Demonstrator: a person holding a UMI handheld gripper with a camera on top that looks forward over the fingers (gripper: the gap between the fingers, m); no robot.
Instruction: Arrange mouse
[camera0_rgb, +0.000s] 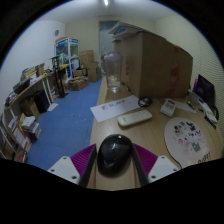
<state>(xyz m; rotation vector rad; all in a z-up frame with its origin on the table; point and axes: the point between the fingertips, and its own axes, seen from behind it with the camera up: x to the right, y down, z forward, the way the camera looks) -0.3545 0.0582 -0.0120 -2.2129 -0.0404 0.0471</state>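
Note:
A black computer mouse (114, 153) sits between my gripper's (114, 162) two fingers, just above the wooden desk (150, 150). The purple pads (87, 160) press on both its sides, with no gap showing. The mouse's rear end is hidden at the bottom of the view. A round patterned mouse mat (187, 138) lies on the desk to the right, ahead of the fingers.
A white oblong device (134, 118) and a sheet of paper (108, 108) lie beyond the mouse. A clear glass jar (113, 70) and a big cardboard box (152, 62) stand farther back. A dark screen (205, 90) is at the right. Blue floor (60, 125) lies left of the desk edge.

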